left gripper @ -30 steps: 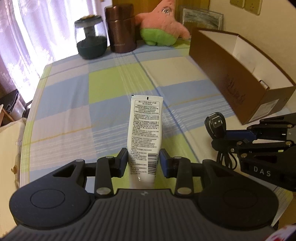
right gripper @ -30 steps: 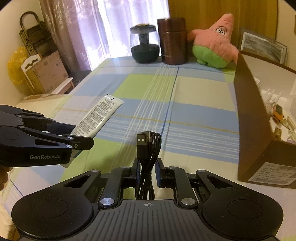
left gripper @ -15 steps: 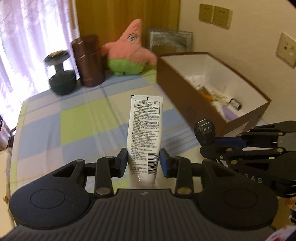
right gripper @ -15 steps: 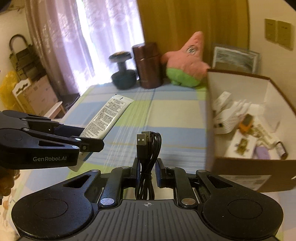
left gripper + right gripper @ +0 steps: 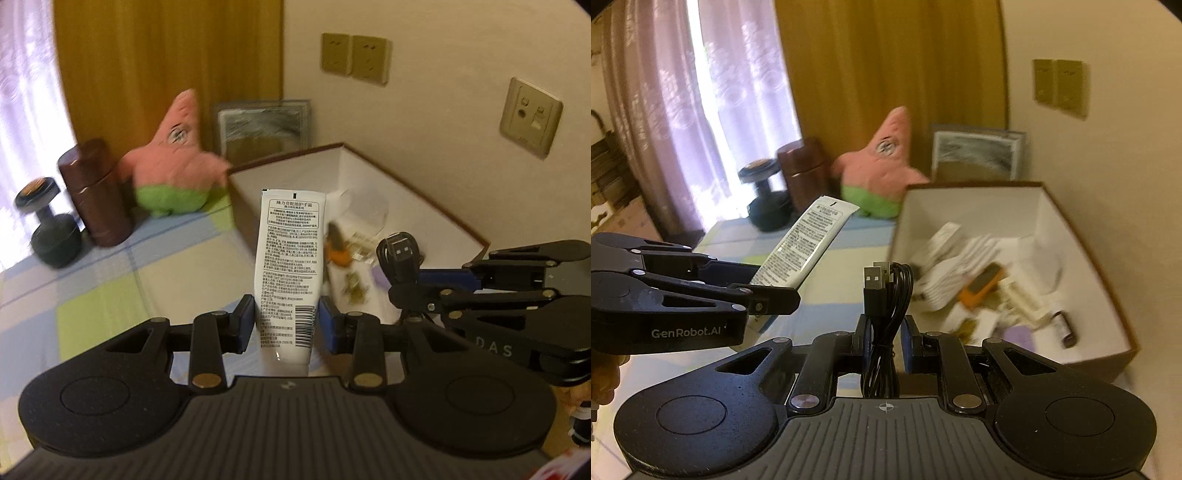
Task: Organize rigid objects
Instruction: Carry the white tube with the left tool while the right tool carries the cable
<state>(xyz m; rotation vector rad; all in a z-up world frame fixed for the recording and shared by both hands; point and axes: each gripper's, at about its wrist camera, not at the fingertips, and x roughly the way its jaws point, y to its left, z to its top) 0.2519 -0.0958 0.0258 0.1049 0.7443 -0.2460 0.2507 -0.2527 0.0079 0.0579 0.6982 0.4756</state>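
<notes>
My left gripper (image 5: 287,325) is shut on a white hand-cream tube (image 5: 290,258) and holds it in the air, pointing at the open brown box (image 5: 413,192). My right gripper (image 5: 884,332) is shut on a coiled black USB cable (image 5: 884,291), also lifted, just left of the box (image 5: 1082,236) in the right wrist view. The right gripper with the cable (image 5: 400,258) shows at the right of the left wrist view. The left gripper with the tube (image 5: 805,243) shows at the left of the right wrist view. Several small items lie inside the box.
A pink starfish plush (image 5: 173,173), a brown canister (image 5: 94,192) and a dark dumbbell (image 5: 48,229) stand at the back of the checked tablecloth (image 5: 110,291). A framed picture (image 5: 264,127) leans on the wall behind the box. Wall sockets (image 5: 354,57) are above.
Both grippers have risen and swung right towards the box, each holding its object. The box interior now fills more of both views.
</notes>
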